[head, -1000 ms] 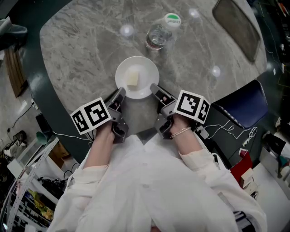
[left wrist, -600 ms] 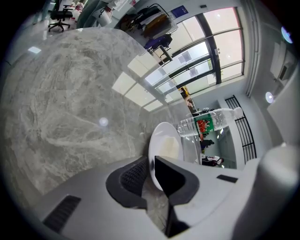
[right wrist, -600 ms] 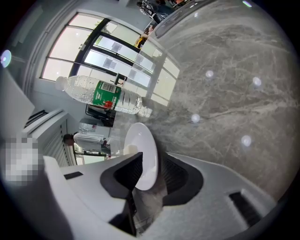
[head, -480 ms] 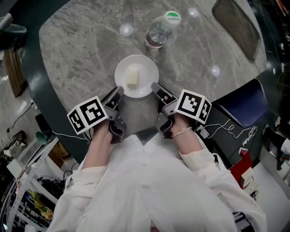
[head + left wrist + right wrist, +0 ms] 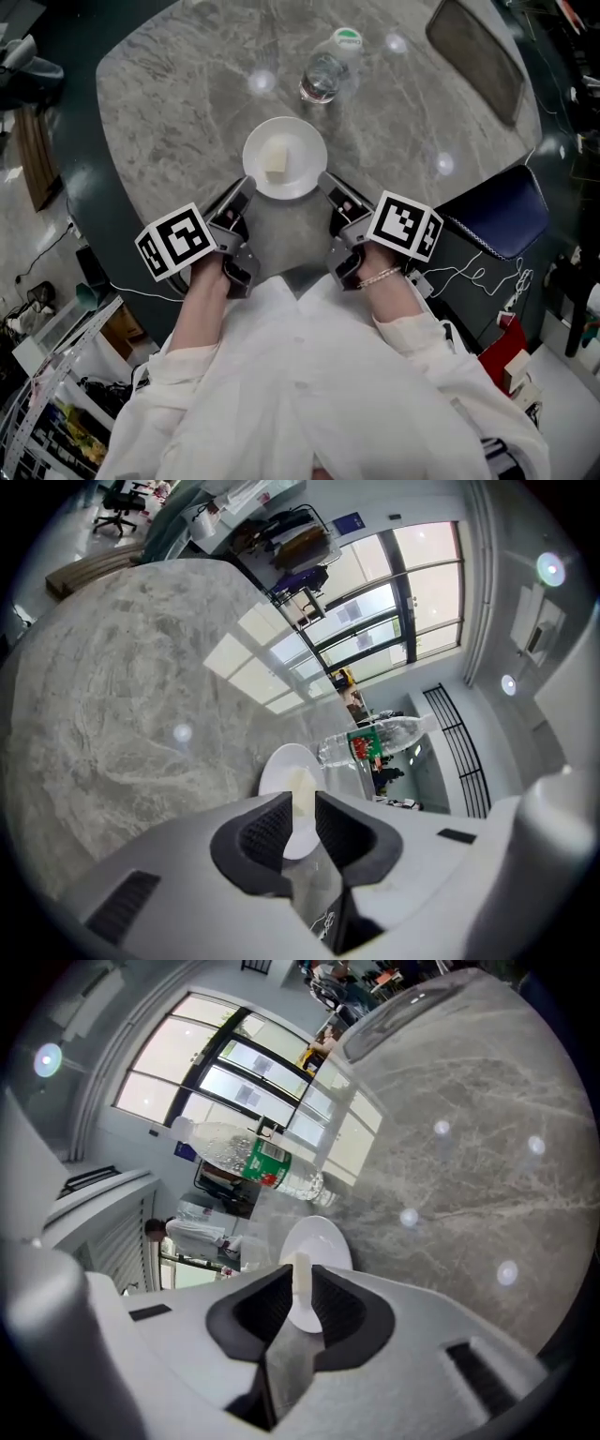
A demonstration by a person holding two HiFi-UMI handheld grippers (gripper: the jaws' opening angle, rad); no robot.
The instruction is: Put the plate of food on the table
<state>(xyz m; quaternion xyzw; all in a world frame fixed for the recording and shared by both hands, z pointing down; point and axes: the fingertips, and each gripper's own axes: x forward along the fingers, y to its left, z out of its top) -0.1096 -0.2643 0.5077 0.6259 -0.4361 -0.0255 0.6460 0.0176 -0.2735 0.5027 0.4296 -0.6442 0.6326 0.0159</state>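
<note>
A small white plate (image 5: 298, 150) carrying a pale cube of food (image 5: 275, 161) sits low at the near middle of the grey marble table (image 5: 178, 103); I cannot tell whether it rests on the table. My left gripper (image 5: 244, 186) is shut on the plate's near-left rim. My right gripper (image 5: 325, 180) is shut on its near-right rim. In the left gripper view the plate (image 5: 279, 766) and food (image 5: 302, 785) show in the narrow gap of the left gripper (image 5: 300, 803). In the right gripper view the plate (image 5: 325, 1241) runs into the gap of the right gripper (image 5: 302, 1283).
A clear plastic bottle with a green cap (image 5: 328, 70) lies on the table just beyond the plate. A dark oblong object (image 5: 476, 56) lies at the table's far right. A dark blue chair (image 5: 492, 220) stands right of me. Shelves and cables crowd the floor at left.
The plate stays at about the same spot with both grippers on its rim. The left hand and its marker cube have shifted slightly left and toward me.
</note>
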